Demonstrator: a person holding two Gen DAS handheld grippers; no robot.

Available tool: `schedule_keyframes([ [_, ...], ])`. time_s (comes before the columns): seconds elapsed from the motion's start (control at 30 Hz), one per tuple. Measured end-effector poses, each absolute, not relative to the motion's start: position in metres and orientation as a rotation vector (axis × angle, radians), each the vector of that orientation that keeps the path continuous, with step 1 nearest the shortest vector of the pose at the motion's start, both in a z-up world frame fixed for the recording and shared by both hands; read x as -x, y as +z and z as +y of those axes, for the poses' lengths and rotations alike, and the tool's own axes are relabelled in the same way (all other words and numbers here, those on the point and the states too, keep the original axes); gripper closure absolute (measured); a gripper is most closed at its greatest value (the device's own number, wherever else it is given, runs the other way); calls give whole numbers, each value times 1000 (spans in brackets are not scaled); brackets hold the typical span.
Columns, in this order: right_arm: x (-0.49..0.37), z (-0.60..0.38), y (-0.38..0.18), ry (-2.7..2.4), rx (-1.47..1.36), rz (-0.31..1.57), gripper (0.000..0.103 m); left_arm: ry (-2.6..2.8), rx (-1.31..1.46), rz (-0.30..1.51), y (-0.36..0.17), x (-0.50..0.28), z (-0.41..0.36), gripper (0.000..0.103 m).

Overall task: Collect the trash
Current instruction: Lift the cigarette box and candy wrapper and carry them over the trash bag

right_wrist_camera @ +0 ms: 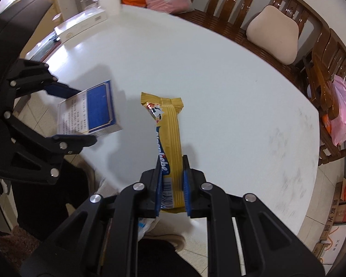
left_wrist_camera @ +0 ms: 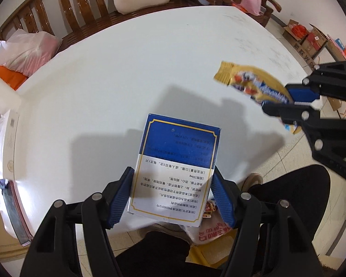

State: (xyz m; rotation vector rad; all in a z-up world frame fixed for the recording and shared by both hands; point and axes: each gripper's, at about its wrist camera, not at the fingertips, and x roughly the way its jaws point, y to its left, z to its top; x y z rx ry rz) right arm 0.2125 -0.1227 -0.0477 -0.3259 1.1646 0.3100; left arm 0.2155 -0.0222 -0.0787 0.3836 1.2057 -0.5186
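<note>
- The blue-and-white box (left_wrist_camera: 173, 168) is clamped by its lower side edges between the pads of the left gripper (left_wrist_camera: 171, 196), at lower centre of the left view, jaws about half spread.
- The gold wrapper (right_wrist_camera: 170, 147) is pinched near its barcode end by the right gripper (right_wrist_camera: 171, 184), jaws nearly closed.
- Both items are held clear of the white table (left_wrist_camera: 126, 73), probably for carrying to a bin.
- Both grippers are pointed steeply downward, near the table's edge.
</note>
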Motion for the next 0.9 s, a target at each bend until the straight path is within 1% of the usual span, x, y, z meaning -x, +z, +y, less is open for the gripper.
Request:
schedule_keyframes([
  [0.13, -177, -110, -58, 326, 357, 1161, 87, -528, -340, 1220, -85, -187, -15, 39],
  [0.5, -113, -101, -82, 340, 361, 1180, 87, -551, -404, 1203, -111, -111, -9, 38],
  [0.67, -90, -99, -98, 328, 364, 1201, 87, -566, -399, 1217, -129, -93, -3, 39],
  [0.9, -62, -91, -137, 343, 346, 1248, 87, -583, -369, 1259, -163, -74, -3, 39],
])
